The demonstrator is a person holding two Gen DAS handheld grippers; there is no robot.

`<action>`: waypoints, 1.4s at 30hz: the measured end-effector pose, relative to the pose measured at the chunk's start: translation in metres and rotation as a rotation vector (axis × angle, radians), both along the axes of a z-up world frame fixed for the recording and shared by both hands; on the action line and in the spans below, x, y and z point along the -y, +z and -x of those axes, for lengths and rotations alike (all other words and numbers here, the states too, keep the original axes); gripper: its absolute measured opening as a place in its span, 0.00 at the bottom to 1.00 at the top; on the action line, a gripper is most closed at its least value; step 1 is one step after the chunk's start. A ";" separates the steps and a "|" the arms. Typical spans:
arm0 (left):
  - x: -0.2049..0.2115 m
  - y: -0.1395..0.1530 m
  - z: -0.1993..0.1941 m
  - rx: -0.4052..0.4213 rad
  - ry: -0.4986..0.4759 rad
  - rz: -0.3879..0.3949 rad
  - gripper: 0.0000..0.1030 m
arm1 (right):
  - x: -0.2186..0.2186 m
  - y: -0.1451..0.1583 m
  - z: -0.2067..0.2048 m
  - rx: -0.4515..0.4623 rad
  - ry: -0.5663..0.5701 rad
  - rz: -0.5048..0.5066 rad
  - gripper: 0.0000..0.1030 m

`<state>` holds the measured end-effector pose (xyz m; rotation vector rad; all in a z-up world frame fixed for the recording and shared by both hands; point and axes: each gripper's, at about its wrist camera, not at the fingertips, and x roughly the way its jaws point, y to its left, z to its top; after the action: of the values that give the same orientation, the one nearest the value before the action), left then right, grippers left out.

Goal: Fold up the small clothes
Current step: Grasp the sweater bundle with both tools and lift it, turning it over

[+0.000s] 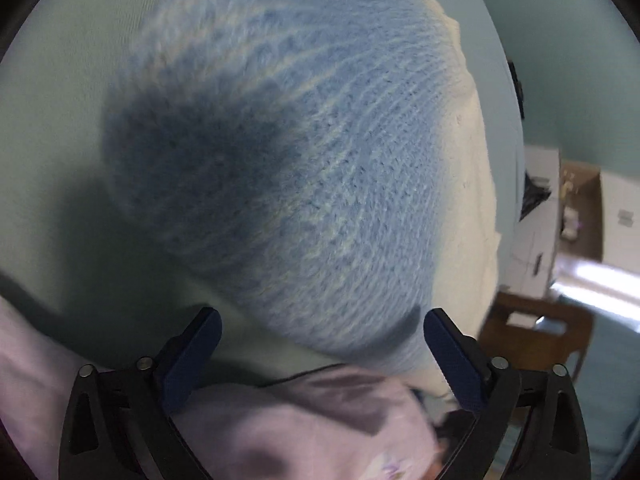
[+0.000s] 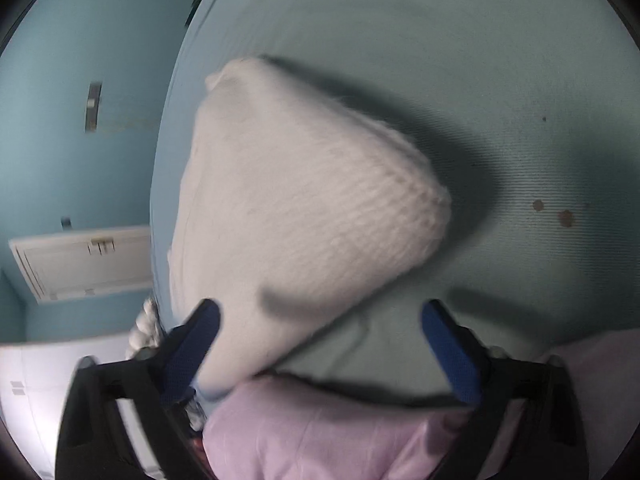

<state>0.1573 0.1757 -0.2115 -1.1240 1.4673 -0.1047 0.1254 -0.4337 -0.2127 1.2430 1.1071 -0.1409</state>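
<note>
Your left gripper and right gripper both stand with jaws apart over the blue-and-white knit garment — nothing clamped.

You are working in what reads as a room of a home, not a shop or a lab: the walls are painted pale blue-green, and a white panelled door shows in the right wrist view. In the left wrist view a wooden chair or small table and an open cardboard box stand on the floor beside the work surface. That surface is covered with a pale green cloth bearing two small brown stains, with soft pink fabric at its near edge.
</note>
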 end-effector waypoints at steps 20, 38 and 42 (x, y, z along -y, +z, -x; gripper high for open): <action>0.024 -0.022 -0.001 -0.088 0.152 0.090 0.62 | -0.002 -0.012 -0.006 0.093 -0.195 -0.126 0.68; 0.032 0.006 0.001 0.115 0.119 -0.021 0.31 | -0.019 0.008 -0.027 0.037 -0.194 -0.014 0.36; 0.029 0.023 -0.013 0.182 0.091 0.015 0.31 | -0.018 0.027 -0.019 0.113 -0.199 0.009 0.26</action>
<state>0.1700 0.1469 -0.1889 -1.1601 1.2539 -0.1507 0.1448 -0.4156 -0.1856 1.3358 0.8842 -0.2228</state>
